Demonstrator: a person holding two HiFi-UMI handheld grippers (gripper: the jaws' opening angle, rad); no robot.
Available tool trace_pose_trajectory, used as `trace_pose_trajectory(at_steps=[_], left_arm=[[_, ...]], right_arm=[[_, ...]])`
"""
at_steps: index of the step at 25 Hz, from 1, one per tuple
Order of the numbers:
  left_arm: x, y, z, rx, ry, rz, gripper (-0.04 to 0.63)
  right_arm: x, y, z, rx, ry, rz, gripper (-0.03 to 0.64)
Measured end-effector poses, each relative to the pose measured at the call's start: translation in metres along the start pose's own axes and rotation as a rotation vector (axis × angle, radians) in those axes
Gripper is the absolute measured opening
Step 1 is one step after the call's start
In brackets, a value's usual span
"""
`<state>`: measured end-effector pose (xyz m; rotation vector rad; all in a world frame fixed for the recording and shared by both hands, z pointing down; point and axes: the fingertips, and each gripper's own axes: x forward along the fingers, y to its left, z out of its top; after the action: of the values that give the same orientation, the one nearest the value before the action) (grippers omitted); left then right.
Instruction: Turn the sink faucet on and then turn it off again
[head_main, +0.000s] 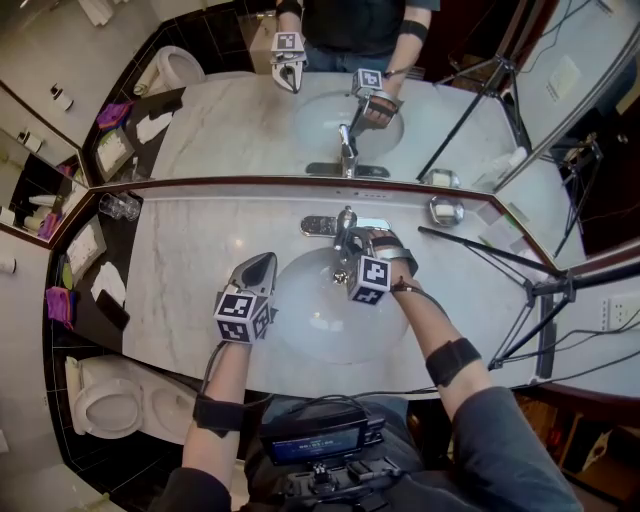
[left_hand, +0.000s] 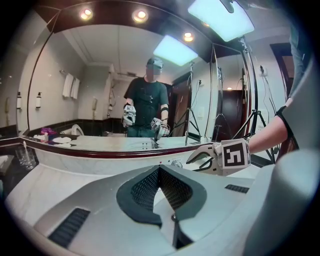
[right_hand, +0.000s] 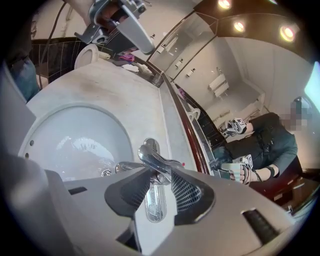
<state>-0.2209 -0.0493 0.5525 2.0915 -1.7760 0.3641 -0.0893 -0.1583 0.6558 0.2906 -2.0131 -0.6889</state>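
The chrome faucet (head_main: 345, 228) stands at the back of the white sink basin (head_main: 300, 335) in a marble counter. My right gripper (head_main: 351, 246) is on it. In the right gripper view its jaws (right_hand: 161, 176) stand open on either side of the faucet body, just under the lever (right_hand: 152, 157), with the pads very close to the metal. I see no stream of water. My left gripper (head_main: 263, 263) hovers over the basin's left rim, shut and empty, its pads (left_hand: 172, 187) meeting at a point. The right gripper (left_hand: 202, 157) shows in the left gripper view.
A large mirror runs behind the counter (head_main: 200, 250) and repeats the scene. Glass tumblers (head_main: 120, 207) stand at the counter's left end, a small metal dish (head_main: 446, 211) at the right. A tripod (head_main: 540, 295) leans over the right side. A toilet (head_main: 110, 405) is below left.
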Motion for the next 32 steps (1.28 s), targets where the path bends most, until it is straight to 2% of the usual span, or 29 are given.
trace_pose_trajectory(at_steps=[3,9,12,15,20,23,26,32], left_arm=[[-0.006,-0.003,0.001,-0.002,-0.005,0.0,-0.003],[-0.019,-0.015,0.006,0.01,-0.021,-0.009,-0.003],[-0.025,-0.018,0.01,0.017,-0.032,-0.012,-0.003],[-0.032,-0.021,0.014,0.018,-0.043,-0.015,-0.003],[-0.045,-0.027,0.015,0.007,-0.061,-0.026,-0.003],[-0.051,-0.029,0.015,-0.002,-0.071,-0.03,-0.003],[-0.056,-0.029,0.012,-0.013,-0.074,-0.033,-0.003],[-0.063,-0.032,0.007,-0.02,-0.067,-0.034,-0.003]], right_arm=[[-0.021,-0.015,-0.006,0.097,-0.003,-0.045,0.135],[-0.07,-0.034,-0.024,0.247,-0.025,-0.119,0.02],[-0.095,-0.036,-0.034,0.363,-0.054,-0.142,0.018],[-0.119,-0.041,-0.045,0.547,-0.1,-0.168,0.017],[-0.16,-0.055,-0.078,0.962,-0.197,-0.2,0.015],[-0.18,-0.052,-0.091,1.132,-0.256,-0.206,0.015],[-0.198,-0.039,-0.097,1.194,-0.276,-0.228,0.014],[-0.21,-0.009,-0.107,1.249,-0.281,-0.241,0.012]])
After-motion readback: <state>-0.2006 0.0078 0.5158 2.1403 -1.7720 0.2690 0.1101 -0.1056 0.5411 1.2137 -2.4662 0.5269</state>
